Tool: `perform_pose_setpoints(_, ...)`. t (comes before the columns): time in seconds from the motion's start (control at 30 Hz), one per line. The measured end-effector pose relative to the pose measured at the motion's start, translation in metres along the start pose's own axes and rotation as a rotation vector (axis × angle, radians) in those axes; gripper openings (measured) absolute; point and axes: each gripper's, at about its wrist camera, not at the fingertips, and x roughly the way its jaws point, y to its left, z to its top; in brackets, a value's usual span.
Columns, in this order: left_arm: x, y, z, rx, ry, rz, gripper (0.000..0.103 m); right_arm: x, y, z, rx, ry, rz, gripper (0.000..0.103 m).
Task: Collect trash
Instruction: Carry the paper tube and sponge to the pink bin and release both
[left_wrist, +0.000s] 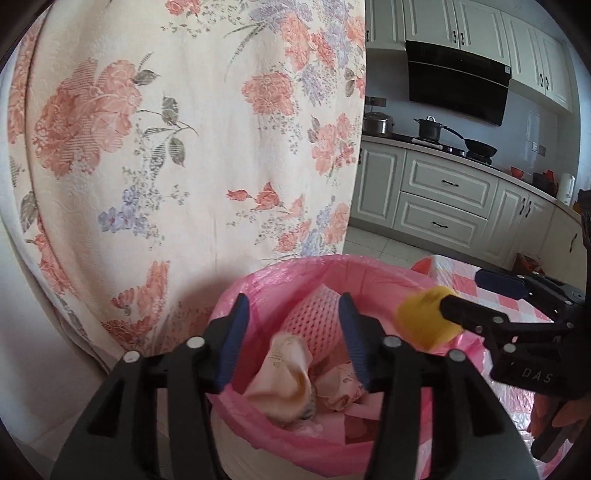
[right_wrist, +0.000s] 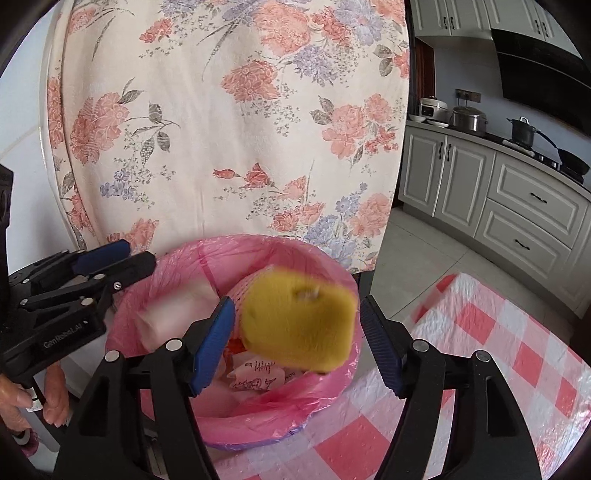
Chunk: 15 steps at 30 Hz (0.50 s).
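At the bottom of the left wrist view, the left tongs (left_wrist: 295, 339) are seen spread apart with nothing between the blue pads. Just below them a crumpled paper wrapper (left_wrist: 284, 384) lies inside the bin. At the bottom of the right wrist view, the right tongs (right_wrist: 297, 343) are also spread apart. A blurred yellow sponge (right_wrist: 299, 325) is seen between the pads, but no pad is pressed on it, so it is let go. The sponge is placed over the open mouth of the trash bin (right_wrist: 177, 273), which is lined with a pink bag. A pink foam net (left_wrist: 314, 317) and printed paper scraps (right_wrist: 258, 376) are seen inside the bin. A hand (right_wrist: 22, 398) is wrapped around the left handle at the lower left of the right view. A pink checked cloth (right_wrist: 480, 369) is spread at the lower right, just beside the bin. Behind the bin a flowered sheet (right_wrist: 229, 129) is hung. Far back on the right, pots (left_wrist: 430, 129) are set on the kitchen counter (left_wrist: 476, 164).
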Motion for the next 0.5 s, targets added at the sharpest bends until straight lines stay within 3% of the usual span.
perform_pose_setpoints(0.1,-0.007,0.005,-0.002,-0.013,-0.017,0.03,0.066,-0.008,-0.007,-0.003,0.021,-0.018,0.007,0.073)
perform_pose_setpoints(0.3,-0.04,0.004,-0.004,-0.008,-0.082,0.1,0.099,-0.034,-0.01,-0.002,0.04,-0.048,-0.011,0.075)
perform_pose_setpoints(0.5,-0.075,-0.005,0.003,0.029,-0.142,0.132,0.098,-0.072,-0.008,0.003,0.04,-0.076,-0.049,0.085)
